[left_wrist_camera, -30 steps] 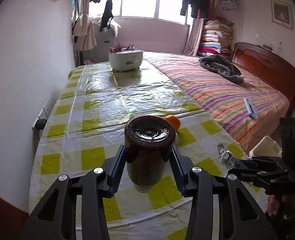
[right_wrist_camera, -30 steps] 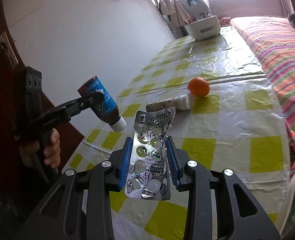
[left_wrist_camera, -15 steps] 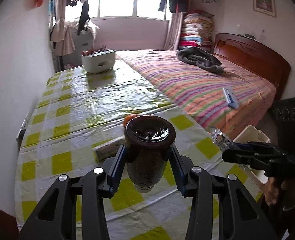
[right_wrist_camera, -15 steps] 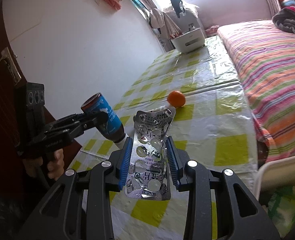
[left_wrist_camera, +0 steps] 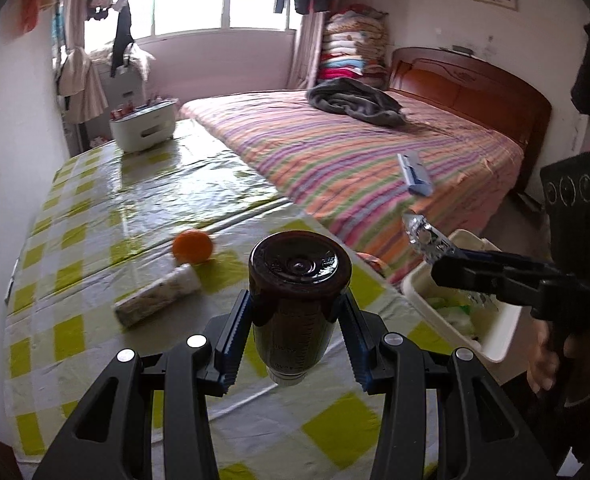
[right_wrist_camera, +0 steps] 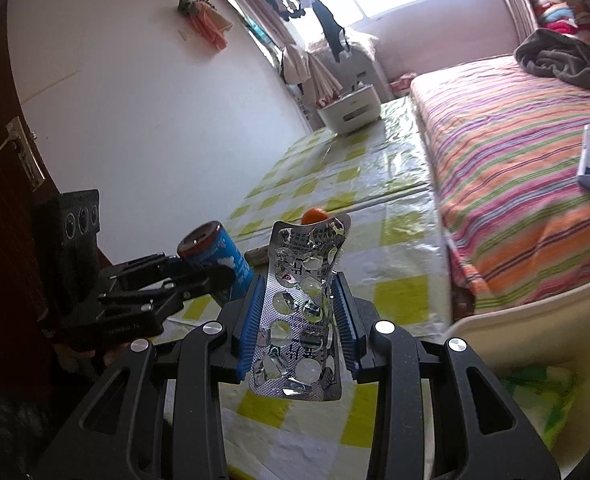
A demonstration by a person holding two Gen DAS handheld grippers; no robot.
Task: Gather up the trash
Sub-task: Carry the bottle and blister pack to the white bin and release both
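Observation:
My left gripper [left_wrist_camera: 295, 320] is shut on a dark brown medicine bottle [left_wrist_camera: 299, 304] held upside down above the checked table [left_wrist_camera: 95, 248]; the right wrist view shows its blue label [right_wrist_camera: 223, 256]. My right gripper [right_wrist_camera: 299, 312] is shut on an empty silver blister pack [right_wrist_camera: 303, 304], which sticks up between the blue pads. In the left wrist view that pack [left_wrist_camera: 427, 236] hangs over a white bin [left_wrist_camera: 455, 320] beside the table. An orange [left_wrist_camera: 192, 246] and a rolled paper tube [left_wrist_camera: 157, 300] lie on the table.
A white box [left_wrist_camera: 143, 126] stands at the table's far end. A striped bed [left_wrist_camera: 355, 160] runs along the right with a grey cloth [left_wrist_camera: 355, 100] and a blue-white packet [left_wrist_camera: 415, 172]. A white wall borders the left side.
Both grippers have swung to the right with their loads. The white bin has come into view under the right gripper, and the orange and tube have shifted left in the left wrist view.

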